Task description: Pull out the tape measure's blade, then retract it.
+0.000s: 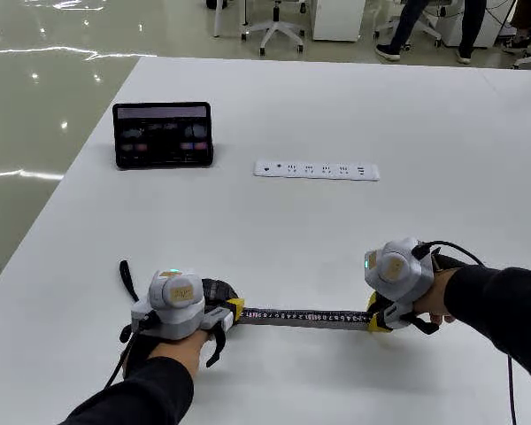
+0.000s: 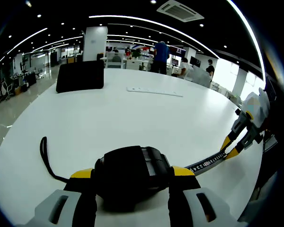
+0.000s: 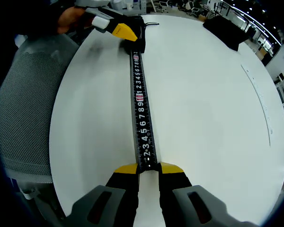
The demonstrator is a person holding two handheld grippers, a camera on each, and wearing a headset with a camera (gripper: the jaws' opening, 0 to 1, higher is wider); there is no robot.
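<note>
Tape measure blade point(image 1: 301, 315) drawn out flat along the white worktop point(image 1: 336, 221).
The left hand-held gripper point(image 2: 132, 176) is clamped on the black tape measure case point(image 1: 218, 289), held between its jaws. The blade runs from there to the right hand-held gripper point(image 3: 146, 168), which is closed on the blade's end.

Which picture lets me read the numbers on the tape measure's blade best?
The right gripper view: the blade runs straight up the middle with big, readable numbers. The head view shows it as a thin strip with tiny marks. The left gripper view shows a short piece beside the black case.
</note>
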